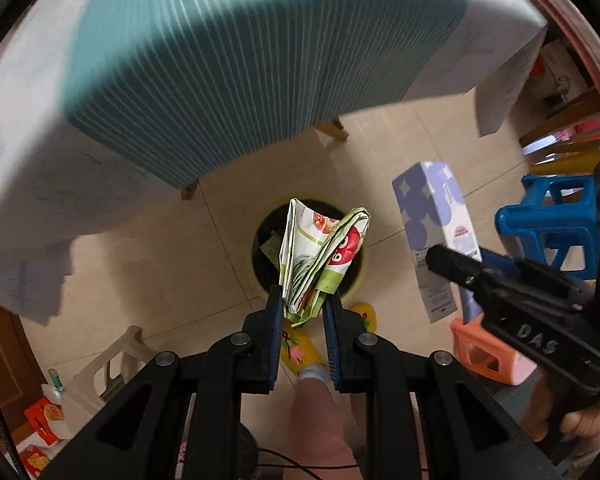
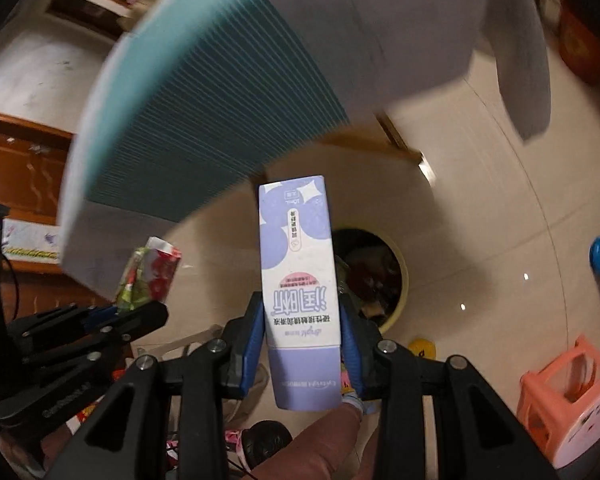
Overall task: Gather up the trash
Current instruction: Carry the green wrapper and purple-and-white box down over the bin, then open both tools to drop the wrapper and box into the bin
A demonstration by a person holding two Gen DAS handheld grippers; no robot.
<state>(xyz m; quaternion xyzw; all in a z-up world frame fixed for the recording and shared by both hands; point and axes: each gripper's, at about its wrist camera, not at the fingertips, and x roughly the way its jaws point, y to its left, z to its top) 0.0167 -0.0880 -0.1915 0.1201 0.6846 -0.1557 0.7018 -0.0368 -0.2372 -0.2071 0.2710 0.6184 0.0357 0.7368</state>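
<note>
My left gripper [image 1: 301, 300] is shut on a folded printed flyer [image 1: 320, 256] and holds it right above the open round trash bin [image 1: 262, 256] on the floor. My right gripper [image 2: 300, 320] is shut on a purple-and-white carton box [image 2: 296, 276], held upright above and left of the same bin [image 2: 400, 280], which holds dark trash. The carton box [image 1: 436, 232] and the right gripper [image 1: 452, 264] show at the right of the left wrist view. The flyer [image 2: 150, 276] and the left gripper [image 2: 120, 312] show at the left of the right wrist view.
A table with a teal striped and white cloth [image 1: 240, 72] overhangs the bin's far side. A blue stool [image 1: 548, 224] and an orange stool [image 1: 488, 356] stand right. A beige stool [image 1: 100, 376] stands left. The person's leg and yellow slippers [image 1: 300, 348] are below.
</note>
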